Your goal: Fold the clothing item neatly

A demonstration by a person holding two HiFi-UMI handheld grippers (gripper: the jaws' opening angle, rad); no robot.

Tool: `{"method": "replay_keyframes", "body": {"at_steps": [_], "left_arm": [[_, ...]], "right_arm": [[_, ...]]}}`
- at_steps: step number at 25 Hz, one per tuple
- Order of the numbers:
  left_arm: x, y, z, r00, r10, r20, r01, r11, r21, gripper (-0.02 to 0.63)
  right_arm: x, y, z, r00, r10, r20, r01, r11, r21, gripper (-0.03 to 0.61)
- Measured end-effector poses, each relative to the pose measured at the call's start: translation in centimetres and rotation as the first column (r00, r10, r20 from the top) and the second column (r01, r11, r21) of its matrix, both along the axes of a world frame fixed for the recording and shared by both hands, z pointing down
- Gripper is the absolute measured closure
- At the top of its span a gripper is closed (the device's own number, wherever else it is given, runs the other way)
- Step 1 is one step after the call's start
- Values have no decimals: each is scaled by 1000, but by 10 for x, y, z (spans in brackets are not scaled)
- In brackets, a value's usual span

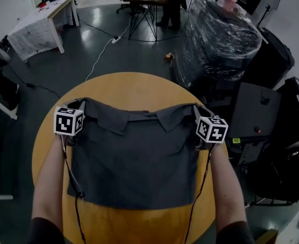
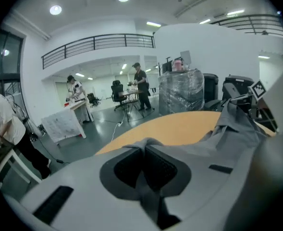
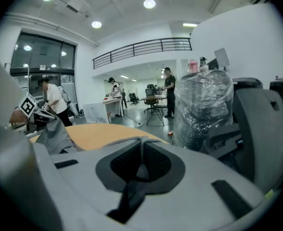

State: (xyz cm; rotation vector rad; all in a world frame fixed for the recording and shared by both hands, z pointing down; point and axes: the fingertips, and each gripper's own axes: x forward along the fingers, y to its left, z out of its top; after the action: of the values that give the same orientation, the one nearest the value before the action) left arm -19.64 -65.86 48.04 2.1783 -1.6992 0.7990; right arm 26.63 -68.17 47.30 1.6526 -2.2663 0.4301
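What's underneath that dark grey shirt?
A round wooden table. Its bare top shows beyond the collar and below the hem of the shirt. Whether anything else lies beneath cannot be seen, because the cloth covers that part.

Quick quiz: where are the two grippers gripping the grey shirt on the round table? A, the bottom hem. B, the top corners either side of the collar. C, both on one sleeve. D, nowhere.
B: the left gripper and right gripper each pinch a top corner of the shirt, flanking the collar.
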Motion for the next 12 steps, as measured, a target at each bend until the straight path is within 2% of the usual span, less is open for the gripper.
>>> {"method": "replay_keyframes", "body": {"at_steps": [3, 4, 6, 9, 12], "left_arm": [[-22, -6, 38, 996, 6, 90, 4, 994, -111, 596], [-30, -7, 46, 994, 11, 112, 4, 991, -136, 577], [-41, -8, 60, 993, 16, 118, 5, 985, -172, 547], [-49, -8, 78, 993, 20, 117, 4, 979, -205, 525], [-49, -6, 94, 990, 38, 133, -6, 973, -232, 521]], "right_arm": [[15, -14, 37, 998, 55, 4, -55, 996, -70, 577], [18, -16, 47, 998, 62, -4, -62, 994, -88, 577], [23, -18, 65, 998, 54, -36, -58, 992, -116, 571], [31, -19, 87, 995, 40, -95, -54, 987, -149, 518], [43, -22, 93, 992, 97, -84, -109, 982, -154, 500]]}}
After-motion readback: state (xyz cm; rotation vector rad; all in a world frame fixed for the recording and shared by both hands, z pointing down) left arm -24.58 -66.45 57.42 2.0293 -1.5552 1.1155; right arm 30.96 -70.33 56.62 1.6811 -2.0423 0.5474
